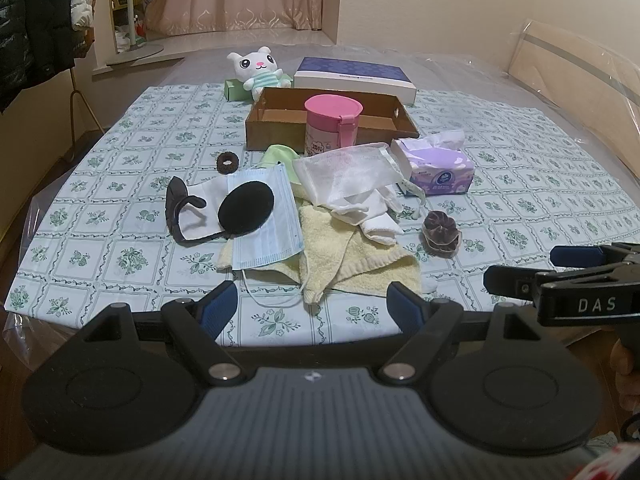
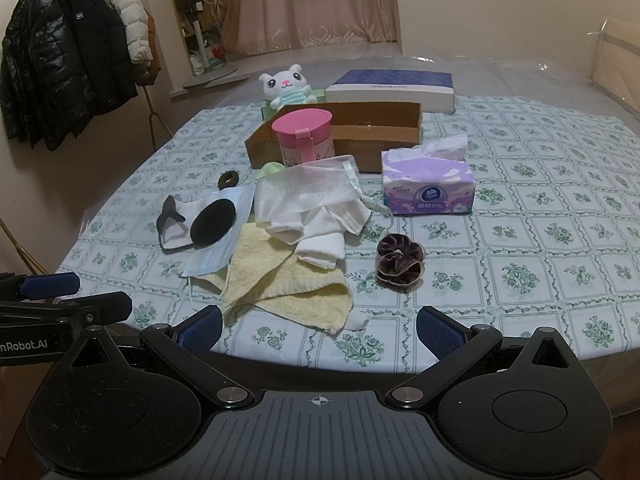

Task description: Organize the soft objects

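Cardboard box (image 1: 276,120), open-topped, far ahead of both claws, pink-lidded canister (image 1: 333,126) at its front. Yellow towel (image 2: 276,280): just ahead of the left gripper (image 1: 312,310) and right gripper (image 2: 318,332), both spread wide, holding nothing. White cloths (image 2: 312,208) beyond it; blue face mask (image 1: 266,224) with black eye mask (image 1: 245,208) ahead-left; purple tissue pack (image 2: 428,188) and dark scrunchie (image 2: 399,266) ahead-right.

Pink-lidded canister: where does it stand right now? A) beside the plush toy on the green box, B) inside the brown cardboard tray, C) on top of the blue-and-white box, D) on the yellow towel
B: the pink-lidded canister stands inside the brown cardboard tray, at its near left end.
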{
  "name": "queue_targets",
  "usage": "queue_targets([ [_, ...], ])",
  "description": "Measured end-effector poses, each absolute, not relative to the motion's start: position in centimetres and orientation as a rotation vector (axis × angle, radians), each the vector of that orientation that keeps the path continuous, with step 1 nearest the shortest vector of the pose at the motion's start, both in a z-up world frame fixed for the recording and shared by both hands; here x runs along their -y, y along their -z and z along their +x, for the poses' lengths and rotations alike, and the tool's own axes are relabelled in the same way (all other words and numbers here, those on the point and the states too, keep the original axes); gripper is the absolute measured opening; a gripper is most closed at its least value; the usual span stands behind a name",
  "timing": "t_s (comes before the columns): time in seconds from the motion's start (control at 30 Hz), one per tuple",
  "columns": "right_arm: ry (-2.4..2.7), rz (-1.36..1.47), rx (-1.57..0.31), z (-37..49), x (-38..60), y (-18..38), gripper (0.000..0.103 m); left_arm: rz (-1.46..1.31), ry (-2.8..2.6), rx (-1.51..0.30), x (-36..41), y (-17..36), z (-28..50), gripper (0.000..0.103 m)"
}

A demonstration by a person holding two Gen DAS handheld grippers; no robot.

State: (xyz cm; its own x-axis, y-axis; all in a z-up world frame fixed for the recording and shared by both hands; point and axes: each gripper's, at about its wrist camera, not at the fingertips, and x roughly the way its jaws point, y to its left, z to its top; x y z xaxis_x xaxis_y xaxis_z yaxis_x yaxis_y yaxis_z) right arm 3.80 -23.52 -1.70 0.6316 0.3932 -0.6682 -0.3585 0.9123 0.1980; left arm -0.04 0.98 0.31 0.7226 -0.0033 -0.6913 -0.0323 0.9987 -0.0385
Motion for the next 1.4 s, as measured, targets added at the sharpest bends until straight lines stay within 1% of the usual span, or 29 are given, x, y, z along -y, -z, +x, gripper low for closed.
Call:
queue_targets([
  [1.4, -0.43, 0.058, -0.769, 4.28, 23.54, 1.72, 0.103, -0.048, -0.037, -0.764, -1.21, -0.2, 0.18, 0.08],
])
